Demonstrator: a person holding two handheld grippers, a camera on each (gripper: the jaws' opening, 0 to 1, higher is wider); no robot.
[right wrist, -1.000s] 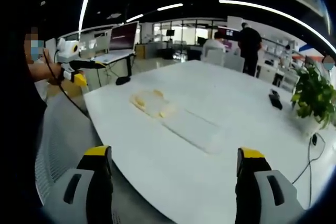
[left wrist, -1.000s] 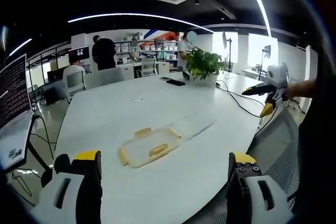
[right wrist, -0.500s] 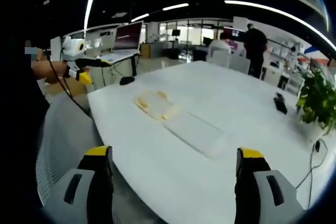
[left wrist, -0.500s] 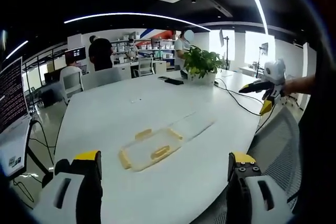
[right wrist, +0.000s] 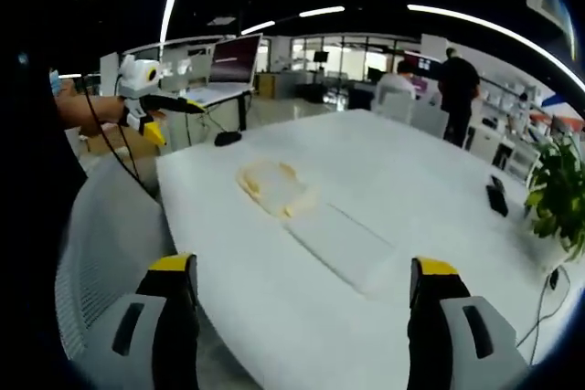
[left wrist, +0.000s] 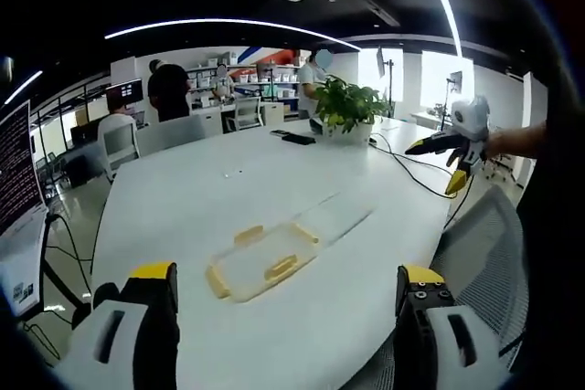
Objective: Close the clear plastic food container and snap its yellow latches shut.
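The clear plastic container (left wrist: 285, 246) lies open flat on the white table (left wrist: 210, 189). Its half with yellow latches (left wrist: 259, 263) is nearer me in the left gripper view, and the plain clear half (left wrist: 336, 215) lies beyond it. In the right gripper view the latched half (right wrist: 273, 186) is farther than the clear half (right wrist: 340, 243). My left gripper (left wrist: 288, 321) is open, held off the table's edge, apart from the container. My right gripper (right wrist: 302, 317) is open too, also short of the table. Each gripper appears in the other view, hand-held: the right gripper (left wrist: 450, 146), the left gripper (right wrist: 150, 103).
A potted plant (left wrist: 351, 111) and a black flat item (left wrist: 301, 140) stand at the table's far side, with a cable (left wrist: 409, 173) trailing off. A mesh chair (left wrist: 486, 248) sits at the near edge. Monitors (right wrist: 235, 59), desks and people fill the room behind.
Both views have drifted slightly with the hands. The container lies where it was, and both grippers stay open.
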